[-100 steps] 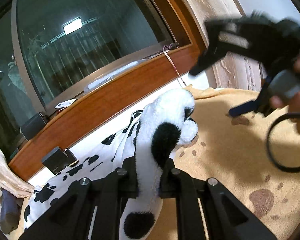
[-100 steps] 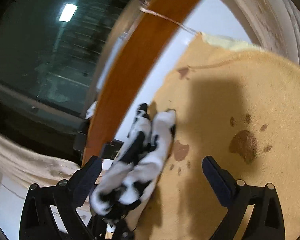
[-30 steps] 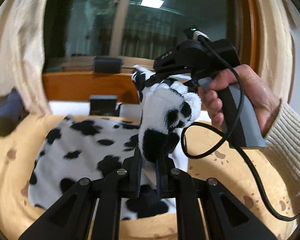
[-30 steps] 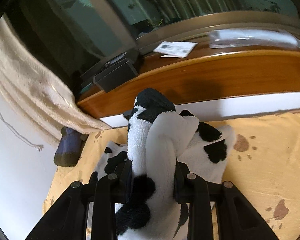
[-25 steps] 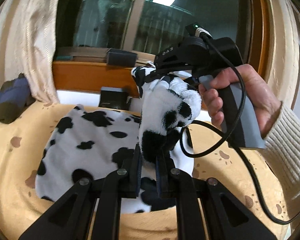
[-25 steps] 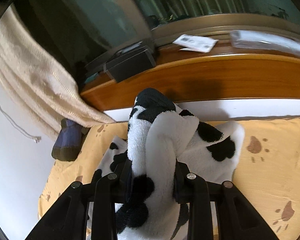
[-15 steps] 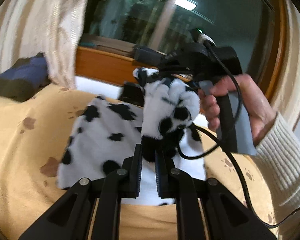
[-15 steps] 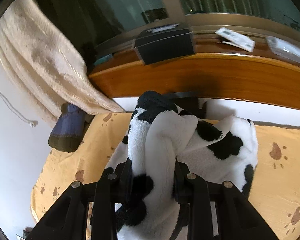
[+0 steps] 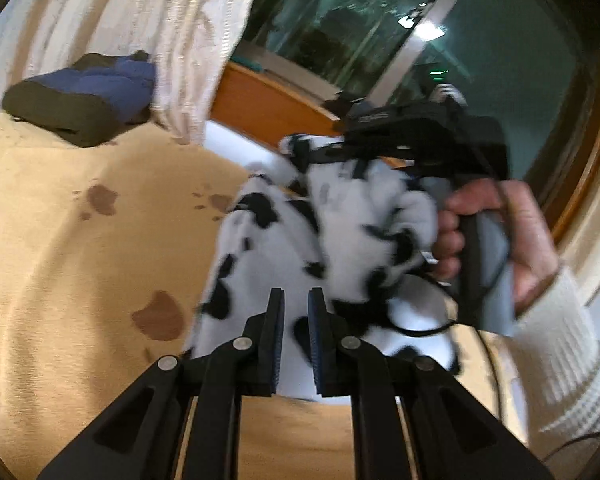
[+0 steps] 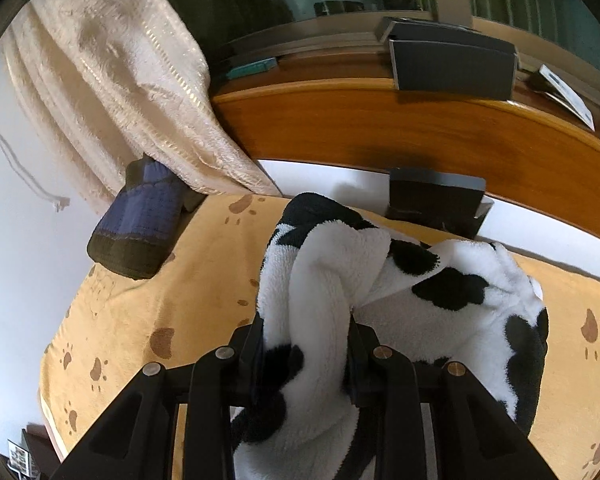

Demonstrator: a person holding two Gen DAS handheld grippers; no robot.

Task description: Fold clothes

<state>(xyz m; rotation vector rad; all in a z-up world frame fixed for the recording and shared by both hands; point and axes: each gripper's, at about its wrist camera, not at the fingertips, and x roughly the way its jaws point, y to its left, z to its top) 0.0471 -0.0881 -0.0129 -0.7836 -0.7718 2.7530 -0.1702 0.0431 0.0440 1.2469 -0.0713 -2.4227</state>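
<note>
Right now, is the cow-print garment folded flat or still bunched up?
Bunched. The cow-print garment hangs in rumpled layers from the right gripper, raised off the yellow blanket, not laid flat.

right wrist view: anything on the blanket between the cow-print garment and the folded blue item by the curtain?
No, bare yellow paw-print blanket between the cow-print garment and the folded blue item. The right wrist view shows it.

Warm indoor light, a lamp (image 9: 430, 31) glaring in the dark window (image 9: 480, 60); left view motion-blurred, right sharp, both fisheye-bent with black corners.

Fluffy fleece garment (image 10: 324, 280), plush blanket (image 10: 140, 312), seemingly glossy wooden sill (image 10: 380, 128).
</note>
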